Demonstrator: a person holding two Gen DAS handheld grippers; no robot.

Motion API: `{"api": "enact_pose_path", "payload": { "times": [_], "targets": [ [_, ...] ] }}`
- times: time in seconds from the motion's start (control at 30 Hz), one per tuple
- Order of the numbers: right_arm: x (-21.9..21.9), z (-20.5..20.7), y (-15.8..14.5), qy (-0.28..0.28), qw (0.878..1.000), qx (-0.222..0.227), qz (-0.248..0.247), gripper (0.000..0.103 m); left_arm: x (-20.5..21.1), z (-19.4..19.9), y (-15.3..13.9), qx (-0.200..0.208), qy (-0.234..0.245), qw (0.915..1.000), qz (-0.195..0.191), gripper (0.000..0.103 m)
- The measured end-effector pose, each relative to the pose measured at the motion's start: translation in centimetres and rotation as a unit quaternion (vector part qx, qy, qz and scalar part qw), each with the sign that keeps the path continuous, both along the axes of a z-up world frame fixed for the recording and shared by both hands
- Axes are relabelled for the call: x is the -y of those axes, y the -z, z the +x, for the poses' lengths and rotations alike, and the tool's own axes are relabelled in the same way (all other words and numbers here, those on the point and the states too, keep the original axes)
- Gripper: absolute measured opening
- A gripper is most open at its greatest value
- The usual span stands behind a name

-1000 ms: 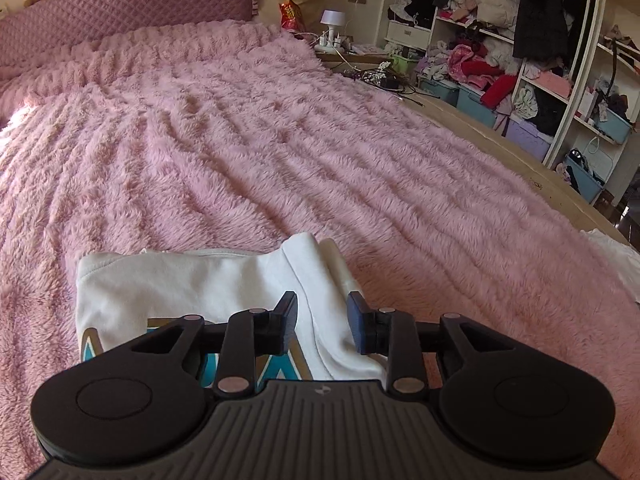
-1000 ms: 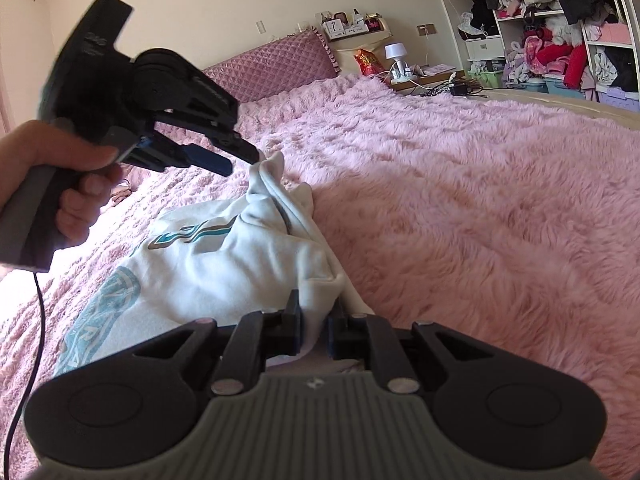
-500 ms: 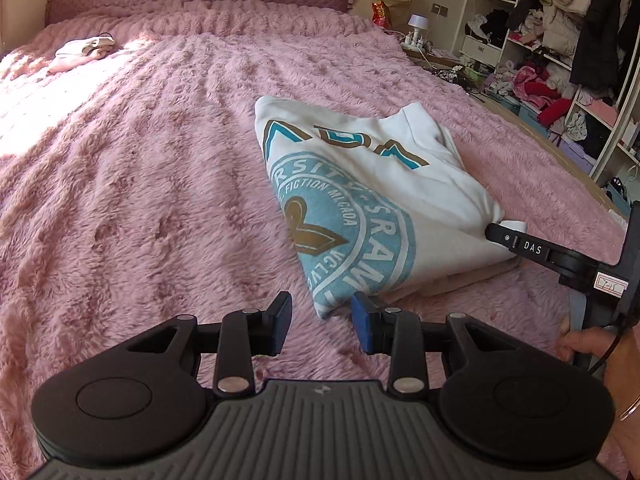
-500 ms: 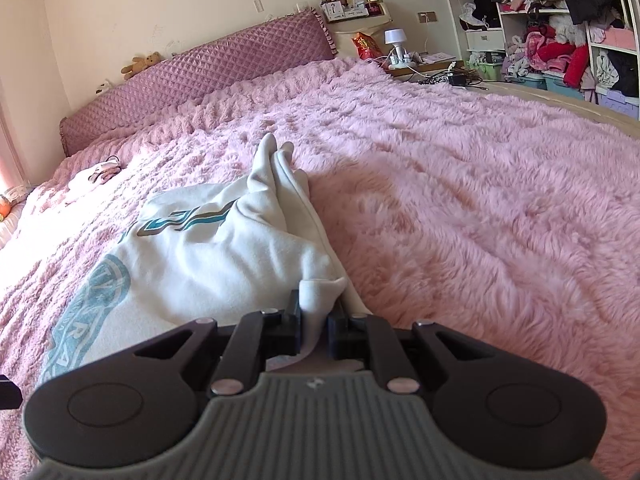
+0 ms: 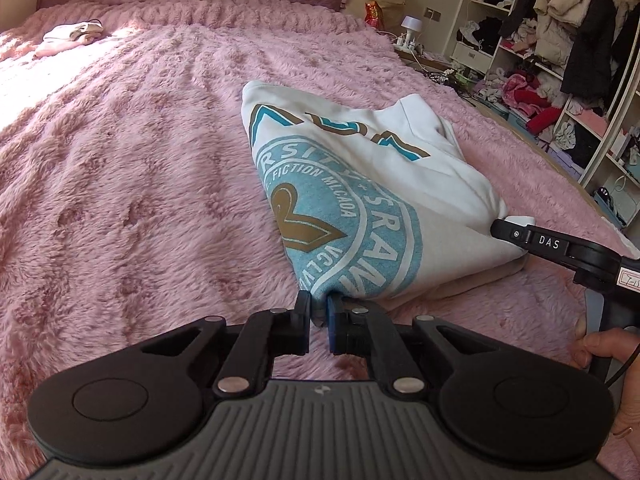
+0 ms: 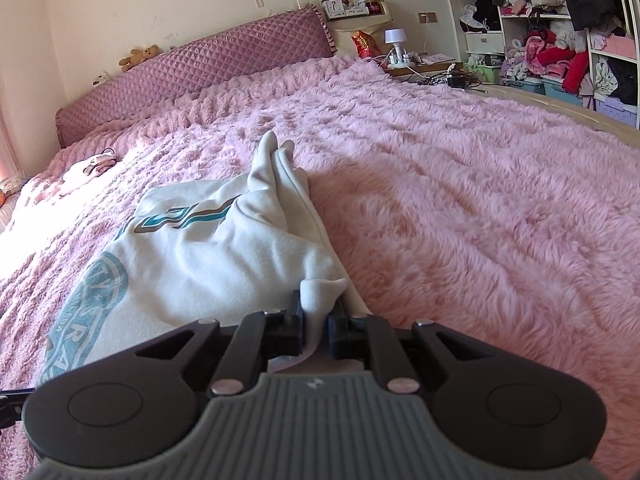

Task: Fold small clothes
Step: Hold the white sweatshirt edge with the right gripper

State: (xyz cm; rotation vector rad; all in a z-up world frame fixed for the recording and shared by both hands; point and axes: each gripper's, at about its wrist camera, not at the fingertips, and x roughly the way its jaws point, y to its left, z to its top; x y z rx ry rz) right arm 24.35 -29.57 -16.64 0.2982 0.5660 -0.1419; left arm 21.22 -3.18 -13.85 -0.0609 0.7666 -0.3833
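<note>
Fluffy pink bedspread (image 5: 132, 184) lies bare around the sweatshirt (image 5: 360, 184), both claws pinching its near edge corners.

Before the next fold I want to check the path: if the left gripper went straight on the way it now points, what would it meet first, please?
The white sweatshirt itself: the left gripper, jaws just closed, already pinches its near corner. Going on, it would likely bunch the printed front lying on the pink blanket.

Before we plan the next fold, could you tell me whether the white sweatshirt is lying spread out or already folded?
Folded: the white sweatshirt lies doubled on the pink blanket, its round print cut off at the crease.
</note>
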Motion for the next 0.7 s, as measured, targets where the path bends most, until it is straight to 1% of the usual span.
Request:
{"api": "enact_pose_path", "payload": {
  "times": [0.07,0.1,0.17,0.2,0.27,0.33,0.4,0.5,0.57,0.67,0.7],
  "targets": [
    [0.1,-0.4,-0.9,-0.002,1.000,0.017,-0.008,0.003,0.4,-0.9,-0.5,0.026,0.001,0.9996,0.008,0.007],
    [0.1,-0.7,-1.6,-0.002,0.999,0.029,-0.014,0.003,0.4,-1.0,-0.6,0.029,0.000,0.9995,0.012,0.007],
    [0.3,-1.2,-2.6,0.000,0.998,0.050,-0.024,0.003,0.7,-1.0,-0.5,0.023,0.002,0.9995,0.021,0.007],
    [0.4,-1.1,-2.8,-0.005,0.998,0.049,-0.027,0.003,0.8,-0.7,-0.2,0.018,0.001,0.9995,0.027,0.007],
    [0.5,-0.7,-2.1,-0.007,0.999,0.032,-0.028,0.003,1.2,-0.2,0.6,0.003,0.003,0.9992,0.041,0.007],
    [0.9,-0.2,-0.4,-0.002,1.000,0.005,-0.021,0.003,1.5,0.4,1.1,-0.016,0.004,0.9986,0.050,0.007],
    [1.1,-0.2,1.2,-0.001,1.000,-0.008,-0.013,0.003,1.9,0.8,1.5,-0.030,0.009,0.9973,0.067,0.007],
    [0.9,-0.4,1.9,-0.007,1.000,-0.002,-0.023,0.003,2.0,0.7,1.3,-0.035,0.013,0.9963,0.077,0.008],
    [1.1,-0.4,1.7,-0.010,1.000,-0.002,-0.021,0.004,1.7,0.3,0.6,-0.039,0.013,0.9964,0.074,0.008],
    [1.9,-0.6,1.0,-0.020,1.000,0.002,-0.010,0.024,0.8,-0.7,-1.2,-0.033,0.012,0.9978,0.056,0.007],
    [2.2,-0.9,0.4,-0.019,1.000,0.007,-0.016,0.034,0.5,-1.0,-1.7,-0.027,0.013,0.9983,0.049,0.008]
  ]
}}
